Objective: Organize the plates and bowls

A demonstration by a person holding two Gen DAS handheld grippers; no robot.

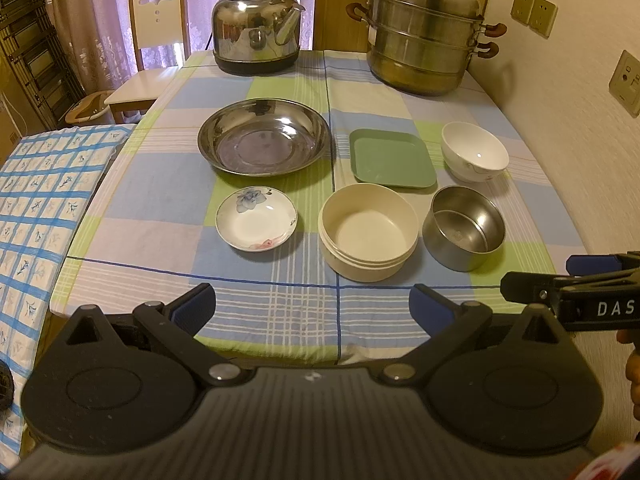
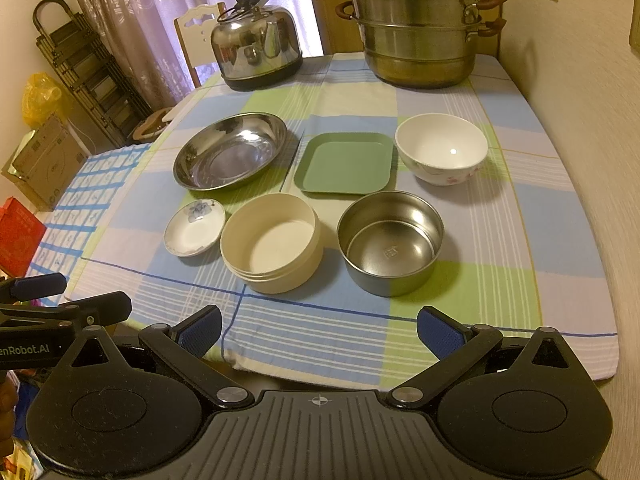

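Observation:
Six dishes lie apart on the checked tablecloth. At the back are a wide steel plate (image 1: 264, 136) (image 2: 231, 151), a green square plate (image 1: 392, 158) (image 2: 345, 162) and a white bowl (image 1: 475, 151) (image 2: 441, 148). In front of them are a small flowered saucer (image 1: 256, 218) (image 2: 194, 227), a cream round bowl (image 1: 369, 231) (image 2: 272, 242) and a steel bowl (image 1: 464, 228) (image 2: 391, 242). My left gripper (image 1: 314, 306) hangs open over the table's near edge, holding nothing. My right gripper (image 2: 320, 330) is open too, short of the steel bowl, and shows as the other gripper (image 1: 560, 276) at the right of the left wrist view.
A steel kettle (image 1: 256, 28) (image 2: 258, 48) and a stacked steamer pot (image 1: 424, 32) (image 2: 416, 28) stand at the table's far end. A chair (image 1: 156, 40) is at the far left, a wall runs along the right, and a blue-checked cloth (image 1: 40, 208) covers something left of the table.

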